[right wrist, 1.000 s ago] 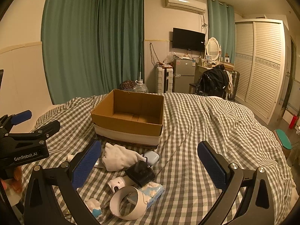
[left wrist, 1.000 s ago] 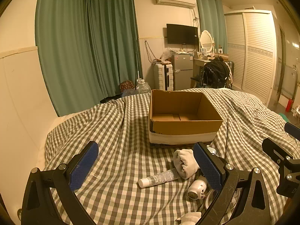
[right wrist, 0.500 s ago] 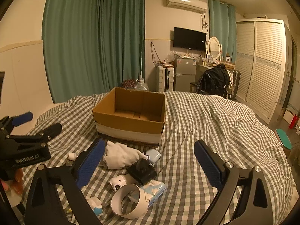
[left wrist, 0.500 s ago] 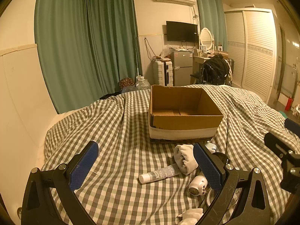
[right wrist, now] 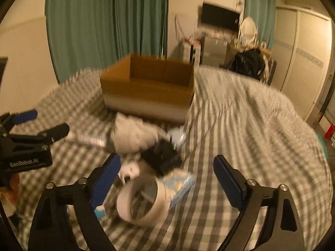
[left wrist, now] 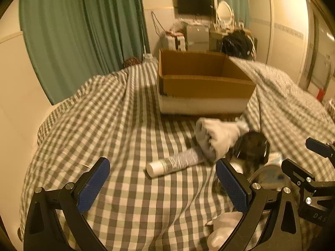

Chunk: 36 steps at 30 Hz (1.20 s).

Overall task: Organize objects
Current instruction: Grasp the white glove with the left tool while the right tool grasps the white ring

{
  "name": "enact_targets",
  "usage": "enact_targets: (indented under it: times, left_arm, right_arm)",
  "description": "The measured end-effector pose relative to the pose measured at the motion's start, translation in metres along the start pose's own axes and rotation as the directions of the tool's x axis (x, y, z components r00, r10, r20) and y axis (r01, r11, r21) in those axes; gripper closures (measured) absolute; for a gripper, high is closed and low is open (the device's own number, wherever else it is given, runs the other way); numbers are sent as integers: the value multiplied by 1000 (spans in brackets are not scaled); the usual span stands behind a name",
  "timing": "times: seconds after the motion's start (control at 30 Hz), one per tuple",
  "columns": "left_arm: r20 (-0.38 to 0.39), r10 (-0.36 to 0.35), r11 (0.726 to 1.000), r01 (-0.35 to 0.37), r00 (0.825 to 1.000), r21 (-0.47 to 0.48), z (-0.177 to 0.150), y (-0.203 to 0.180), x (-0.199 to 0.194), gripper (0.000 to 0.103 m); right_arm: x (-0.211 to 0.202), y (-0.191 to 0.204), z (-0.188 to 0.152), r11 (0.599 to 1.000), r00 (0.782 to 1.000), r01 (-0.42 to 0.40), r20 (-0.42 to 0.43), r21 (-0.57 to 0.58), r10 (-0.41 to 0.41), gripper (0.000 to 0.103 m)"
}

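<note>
Place: a lived-in bedroom in a home.
Bed: a wide bed under a grey-and-white checked cover (left wrist: 117, 125) fills the foreground.
Windows: long green curtains (left wrist: 83, 31) hang floor to ceiling.
Wall: a flat television (left wrist: 195, 1) is mounted above cluttered furniture.
Dresser corner: an oval mirror (left wrist: 223, 11) stands near a small grey fridge (left wrist: 197, 34) (its details are blurred).
Storage: a pale wardrobe with louvred doors (right wrist: 307, 48) lines the far side.
Clutter: a dark bag (right wrist: 248, 62) sits slumped beside the furniture.
</note>
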<state>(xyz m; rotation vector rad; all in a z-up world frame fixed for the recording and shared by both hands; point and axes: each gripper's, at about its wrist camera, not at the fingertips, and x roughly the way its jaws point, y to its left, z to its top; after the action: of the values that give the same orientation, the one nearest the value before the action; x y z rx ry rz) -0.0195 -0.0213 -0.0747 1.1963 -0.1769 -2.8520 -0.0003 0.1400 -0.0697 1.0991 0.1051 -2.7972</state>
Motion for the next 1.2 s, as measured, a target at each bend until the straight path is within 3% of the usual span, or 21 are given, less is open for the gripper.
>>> enact_targets:
  times: [0.07, 0.23, 0.37, 0.4, 0.57, 0.7, 0.87, 1.03, 1.13, 1.2]
  left_arm:
    - [-24, 0, 1000, 1, 1000, 17, -3, -4, 11, 0]
    - [-50, -12, 999, 14, 999, 45, -7, -12, 30, 0]
    - [-62, -32, 997, 36, 998, 62, -6, -19, 40, 0]
    - [-68, -36, 997, 40, 997, 65, -5, -19, 42, 0]
    - [-88, -61, 994, 68, 994, 84, 3, -27, 57, 0]
    - [-95, -127, 989, 134, 987, 63, 17, -33, 67, 0]
    - [-113, -195, 975, 205, 974, 84, 32, -53, 89, 0]
    - [-159, -254, 958, 271, 954, 97, 39, -65, 117, 0]
    - [-164, -216, 965, 236, 963, 116, 38, -61, 127, 0]
    - [-171, -239, 960, 258, 956, 104, 37, -56, 132, 2]
  right_arm:
    - [11, -1, -7, 1000, 999, -17, -48, 7, 18, 28]
    - [32, -6, -16, 999, 991, -26, -133, 27, 29, 60]
    - [47, -4, -21, 999, 978, -35, -205, 24, 39, 73]
    - [49, -4, -22, 999, 976, -36, -215, 24, 41, 83]
    - [40, -5, -18, 998, 983, -51, -177, 31, 56, 87]
    - [25, -10, -5, 996, 991, -75, -110, 48, 80, 88]
    - [18, -25, 15, 998, 998, -36, -59, 49, 39, 88]
    - [26, -41, 21, 998, 998, -9, -63, 65, 13, 88]
    - [32, -46, 19, 997, 997, -14, -77, 80, 20, 88]
    - [35, -51, 18, 995, 996, -34, -83, 98, 42, 88]
